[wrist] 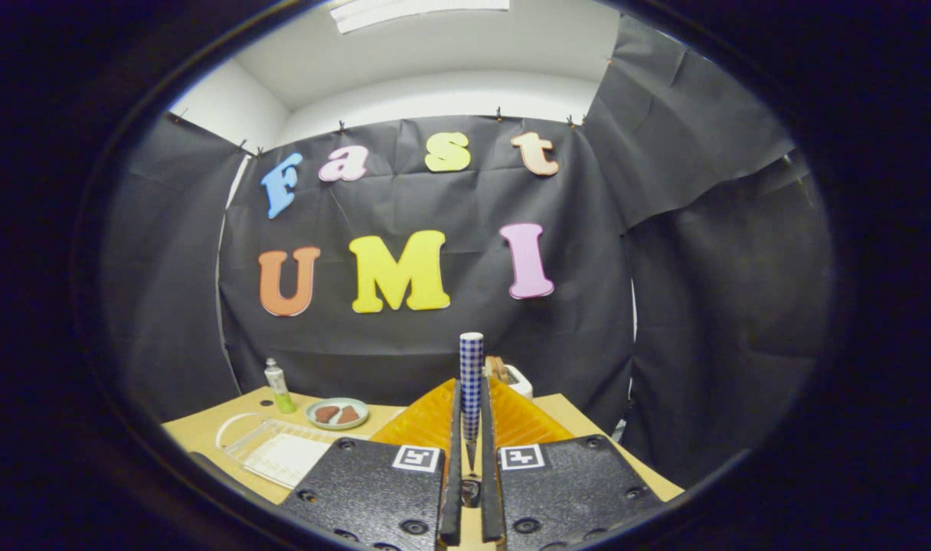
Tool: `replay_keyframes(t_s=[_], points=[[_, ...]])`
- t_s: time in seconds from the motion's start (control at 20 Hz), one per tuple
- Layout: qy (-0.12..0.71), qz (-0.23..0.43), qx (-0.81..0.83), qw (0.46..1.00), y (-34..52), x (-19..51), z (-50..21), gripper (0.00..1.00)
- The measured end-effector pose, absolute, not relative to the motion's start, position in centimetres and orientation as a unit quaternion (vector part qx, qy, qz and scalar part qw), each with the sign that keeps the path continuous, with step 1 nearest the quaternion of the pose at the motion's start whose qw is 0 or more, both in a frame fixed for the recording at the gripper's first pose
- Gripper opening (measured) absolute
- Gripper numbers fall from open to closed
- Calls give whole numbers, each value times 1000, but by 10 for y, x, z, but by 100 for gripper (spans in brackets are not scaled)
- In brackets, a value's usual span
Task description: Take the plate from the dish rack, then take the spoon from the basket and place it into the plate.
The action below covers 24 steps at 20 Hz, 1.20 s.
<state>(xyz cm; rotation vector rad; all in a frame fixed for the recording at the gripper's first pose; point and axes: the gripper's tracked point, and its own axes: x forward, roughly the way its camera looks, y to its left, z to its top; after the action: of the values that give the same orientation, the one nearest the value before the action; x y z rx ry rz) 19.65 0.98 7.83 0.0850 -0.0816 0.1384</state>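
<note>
My gripper (471,428) clamps the checked-handled spoon (471,375) upright above the orange basket (511,419). The plate (338,413) sits on the worktop (205,432); only placing remains.

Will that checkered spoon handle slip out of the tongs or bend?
Probably not bend: the spoon handle stands straight up between the tongs, so it looks stiff. It might swivel, since both fingers pinch only its narrow lower part. It looks slim, so likely light.
</note>
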Motion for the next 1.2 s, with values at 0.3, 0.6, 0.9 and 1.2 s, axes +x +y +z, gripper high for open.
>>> replay_keyframes(t_s=[0.3,0.6,0.9,1.2], points=[[-69,78,75,992,80,119,40,15],[-58,101,87,989,161,89,-34,15],[-40,115,60,991,201,80,-90,15],[-33,115,50,992,199,78,-132,16]])
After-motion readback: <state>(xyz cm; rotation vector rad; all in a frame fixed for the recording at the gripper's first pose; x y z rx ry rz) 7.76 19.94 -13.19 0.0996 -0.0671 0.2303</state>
